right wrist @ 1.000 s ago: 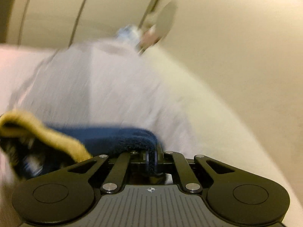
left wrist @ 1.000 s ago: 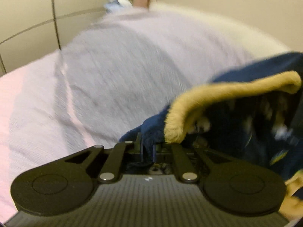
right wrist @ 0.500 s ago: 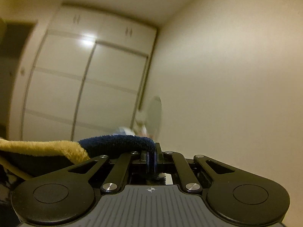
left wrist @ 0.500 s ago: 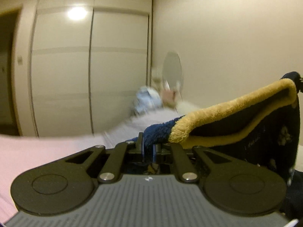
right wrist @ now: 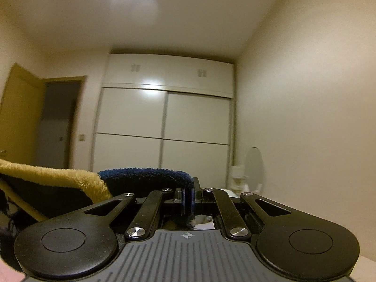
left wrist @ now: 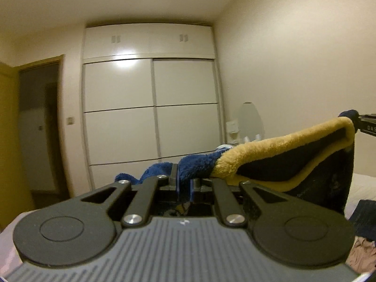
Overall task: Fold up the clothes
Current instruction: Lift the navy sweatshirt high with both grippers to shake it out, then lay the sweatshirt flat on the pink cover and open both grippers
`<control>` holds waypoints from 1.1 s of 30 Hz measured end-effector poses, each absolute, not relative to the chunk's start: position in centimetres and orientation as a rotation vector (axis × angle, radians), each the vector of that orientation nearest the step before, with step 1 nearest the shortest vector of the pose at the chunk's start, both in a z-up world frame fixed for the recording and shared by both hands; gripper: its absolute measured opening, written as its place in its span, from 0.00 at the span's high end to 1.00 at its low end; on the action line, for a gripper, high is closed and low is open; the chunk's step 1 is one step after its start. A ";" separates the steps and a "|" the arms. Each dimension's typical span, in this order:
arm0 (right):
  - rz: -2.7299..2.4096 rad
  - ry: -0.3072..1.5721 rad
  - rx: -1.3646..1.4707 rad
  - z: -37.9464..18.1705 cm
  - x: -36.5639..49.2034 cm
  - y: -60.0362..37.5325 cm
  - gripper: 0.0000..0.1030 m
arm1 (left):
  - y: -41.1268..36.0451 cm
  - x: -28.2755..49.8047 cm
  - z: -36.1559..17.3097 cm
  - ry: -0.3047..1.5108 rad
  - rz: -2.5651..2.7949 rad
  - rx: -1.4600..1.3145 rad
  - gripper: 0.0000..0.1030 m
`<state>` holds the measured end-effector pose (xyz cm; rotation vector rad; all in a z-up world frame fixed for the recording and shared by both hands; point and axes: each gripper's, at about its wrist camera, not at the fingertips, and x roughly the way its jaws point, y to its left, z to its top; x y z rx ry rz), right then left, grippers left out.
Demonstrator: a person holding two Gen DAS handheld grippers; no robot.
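A navy fleece garment (left wrist: 305, 176) with a mustard-yellow fleece trim (left wrist: 277, 145) hangs stretched in the air between both grippers. My left gripper (left wrist: 184, 183) is shut on its blue edge at one end. My right gripper (right wrist: 188, 198) is shut on the blue edge at the other end (right wrist: 145, 174); its tip also shows at the far right of the left wrist view (left wrist: 366, 123). The yellow trim sags to the left in the right wrist view (right wrist: 54, 176). The garment's lower part hangs out of sight.
A white sliding-door wardrobe (left wrist: 150, 108) fills the far wall, with an open doorway (left wrist: 38, 129) to its left. A white bed edge (left wrist: 362, 185) and other clothes (left wrist: 362, 253) lie low at the right. A small oval mirror (right wrist: 253, 164) stands by the right wall.
Both grippers have lifted the garment off the bed and tilted up, so the views now show the wardrobe and walls instead of the bedsheet. Both stayed shut on the fabric.
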<state>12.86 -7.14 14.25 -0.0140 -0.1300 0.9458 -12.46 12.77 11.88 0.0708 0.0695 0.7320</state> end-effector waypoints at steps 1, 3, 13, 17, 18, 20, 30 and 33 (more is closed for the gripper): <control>0.956 -0.139 -0.020 14.3 11.1 -6.9 0.97 | 12.6 -14.3 11.9 0.069 0.742 0.066 0.93; 0.972 -0.163 -0.019 14.5 7.7 -7.1 0.97 | 11.9 -18.3 12.3 0.065 0.741 0.065 0.94; 1.051 -0.289 -0.040 17.0 -1.2 -9.6 0.97 | 7.8 -29.1 16.5 0.034 0.692 0.112 0.93; 1.049 -0.323 -0.051 18.2 -1.7 -8.1 0.97 | 9.4 -29.6 17.7 0.029 0.678 0.074 0.92; 1.045 -0.307 -0.063 18.0 -1.3 -7.0 0.97 | 10.9 -28.6 17.2 0.050 0.677 0.049 0.92; 1.036 -0.234 -0.093 17.3 0.5 -3.7 0.97 | 14.4 -25.9 15.9 0.104 0.677 -0.009 0.91; 1.095 0.643 -0.316 4.8 15.0 13.2 0.45 | 27.8 -13.5 1.4 0.586 0.822 -0.243 0.77; 1.100 0.673 -0.375 1.1 14.6 10.8 0.37 | 25.9 -15.2 -2.5 0.647 0.831 -0.350 0.77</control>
